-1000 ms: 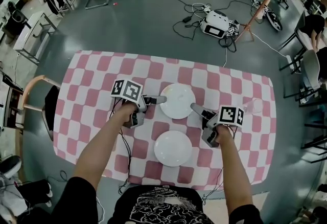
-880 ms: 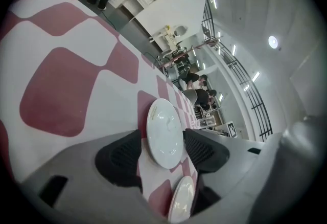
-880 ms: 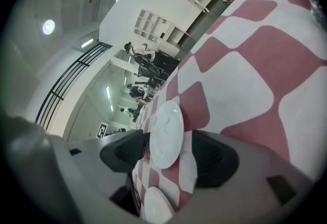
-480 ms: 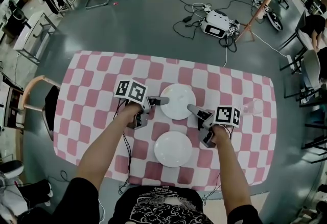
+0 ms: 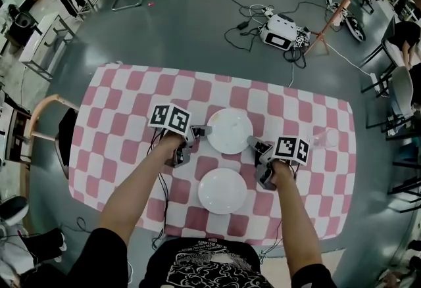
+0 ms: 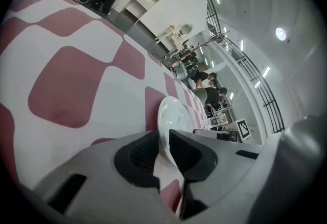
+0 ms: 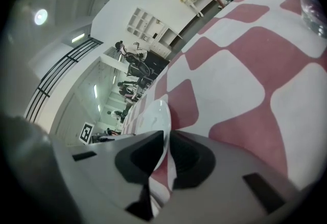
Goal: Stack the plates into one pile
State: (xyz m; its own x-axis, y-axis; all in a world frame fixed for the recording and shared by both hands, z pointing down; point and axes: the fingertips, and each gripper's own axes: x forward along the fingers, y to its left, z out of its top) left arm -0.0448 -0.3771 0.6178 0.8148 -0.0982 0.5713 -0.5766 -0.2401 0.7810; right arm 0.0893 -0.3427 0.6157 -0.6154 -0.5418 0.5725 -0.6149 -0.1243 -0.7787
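Two white plates lie on the pink-and-white checked table. The far plate is held from both sides. My left gripper has just been closing and is now shut on its left rim; in the left gripper view the rim of the far plate stands between the pads. My right gripper has also just been closing and is shut on the right rim, the far plate pinched in my right gripper. The near plate lies untouched in front of me.
A clear glass stands on the table right of my right gripper, also in the right gripper view as the glass. A wooden chair stands at the table's left end. Cables and a device lie on the floor beyond.
Both grippers' jaws have closed onto opposite rims of the far plate. The hands have barely shifted; the right one edged slightly left towards the plate.
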